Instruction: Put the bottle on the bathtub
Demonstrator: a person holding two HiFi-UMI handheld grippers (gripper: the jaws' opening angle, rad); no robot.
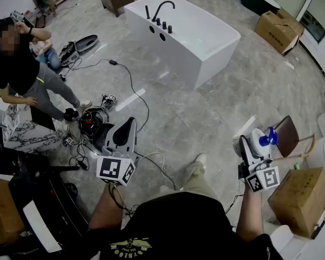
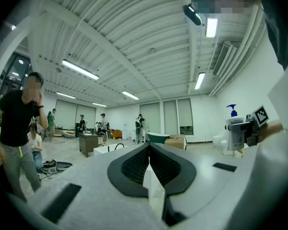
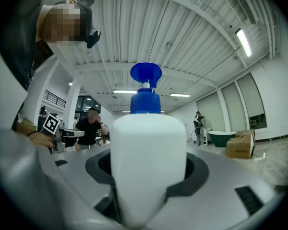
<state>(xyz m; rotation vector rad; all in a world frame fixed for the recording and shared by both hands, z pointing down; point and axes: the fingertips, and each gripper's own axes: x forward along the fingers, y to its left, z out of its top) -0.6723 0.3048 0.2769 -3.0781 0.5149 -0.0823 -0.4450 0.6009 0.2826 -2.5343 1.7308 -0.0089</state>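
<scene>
The main risk, as I judge it, is dropping or tipping the bottle (image 3: 146, 166) on the way to the bathtub (image 1: 168, 58), because the bottle is well apart from the bathtub, held in the air across a wide stretch of floor on the side away from the faucet (image 1: 161, 7). The right gripper (image 1: 252, 148) has its 2 jaws clamped on the bottle's lower body, so the taller upper part and the pump stand free above the hold; a jolt could make the smooth plastic swivel or slide in the pads. A black cable (image 1: 134, 88) trails over the floor short of the bathtub and could catch a foot on the approach. The bathtub's rim looks narrow and rounded, and the faucet with its knobs takes up 1 end, so a bottle set down off-centre could slide into the basin or fall to the floor outside. The left gripper (image 2: 149, 150) has its jaws pressed together on nothing, so it gives no support. The bottle itself is white with a rounded, squarish body, a blue collar and a blue pump head, and it stands upright in the hold; from the right gripper view its facing side shows no label.
</scene>
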